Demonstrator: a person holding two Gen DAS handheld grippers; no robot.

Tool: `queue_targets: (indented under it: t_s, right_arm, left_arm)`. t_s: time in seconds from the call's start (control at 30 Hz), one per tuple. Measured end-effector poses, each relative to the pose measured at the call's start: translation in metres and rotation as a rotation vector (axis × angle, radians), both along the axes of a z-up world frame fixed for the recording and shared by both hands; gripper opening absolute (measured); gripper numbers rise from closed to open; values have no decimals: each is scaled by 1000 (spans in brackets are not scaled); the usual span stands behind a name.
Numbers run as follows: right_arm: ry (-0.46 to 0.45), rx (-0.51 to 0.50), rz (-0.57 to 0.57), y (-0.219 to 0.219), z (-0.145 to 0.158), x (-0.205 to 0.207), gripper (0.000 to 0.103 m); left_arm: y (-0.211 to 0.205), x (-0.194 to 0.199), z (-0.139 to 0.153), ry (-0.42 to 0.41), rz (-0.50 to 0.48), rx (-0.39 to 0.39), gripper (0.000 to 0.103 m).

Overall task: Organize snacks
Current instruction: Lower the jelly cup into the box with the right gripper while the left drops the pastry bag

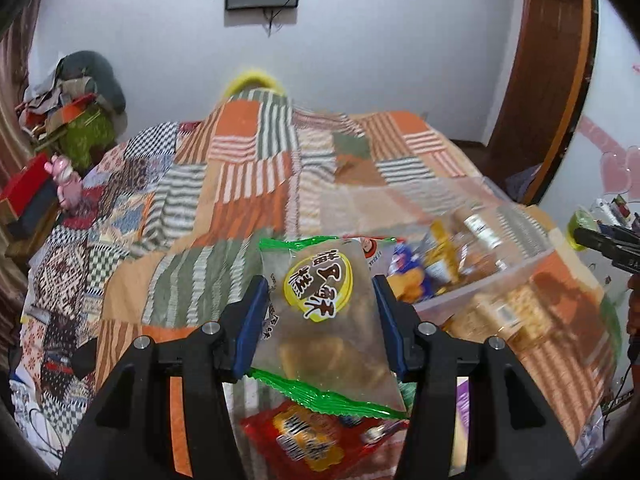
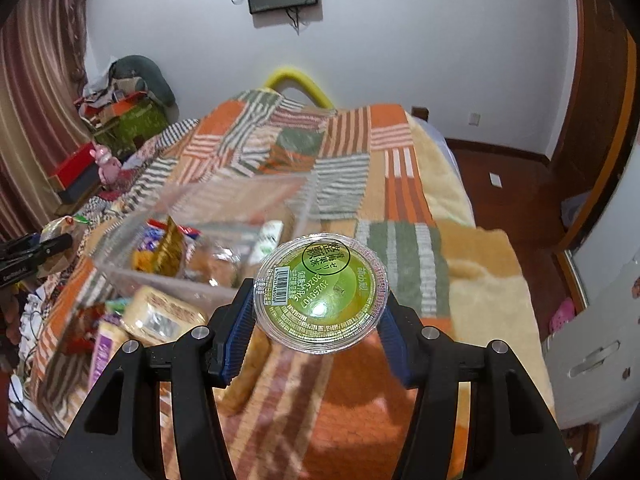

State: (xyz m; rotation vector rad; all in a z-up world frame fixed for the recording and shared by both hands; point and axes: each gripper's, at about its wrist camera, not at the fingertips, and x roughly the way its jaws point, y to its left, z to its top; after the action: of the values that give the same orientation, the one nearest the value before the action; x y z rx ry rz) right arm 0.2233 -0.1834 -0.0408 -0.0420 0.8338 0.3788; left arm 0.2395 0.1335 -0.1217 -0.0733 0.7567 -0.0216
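Observation:
My left gripper is shut on a clear snack bag with green ends and a yellow label, held above the bed. My right gripper is shut on a green jelly cup with a clear lid, held above the blanket. A clear plastic bin holding several snacks sits on the bed to the right of the left gripper; it shows in the right wrist view to the left of the jelly cup. Loose snack packs lie in front of the bin.
A red snack pack lies under the left gripper. The bed has a patchwork blanket. Boxes and clutter stand at the left. The bed's right edge drops to a wooden floor. A white chair stands at the right.

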Motion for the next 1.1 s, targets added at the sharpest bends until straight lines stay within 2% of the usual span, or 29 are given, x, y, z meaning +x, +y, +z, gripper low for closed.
queue_targets:
  t_s: [0.07, 0.37, 0.77, 1.1]
  right_arm:
    - [-14, 5, 12, 5, 4, 5, 53]
    - [-58, 48, 63, 33, 10, 22, 53]
    - [-29, 58, 116, 76, -9, 55, 53]
    - [32, -5, 132, 102, -37, 75, 53]
  left_arm:
    - [-8, 5, 7, -12, -22, -23, 52]
    - [-40, 34, 19, -46, -65, -24, 52]
    - [-55, 76, -2, -8, -63, -24, 52]
    - [-61, 100, -25, 42, -50, -24, 52]
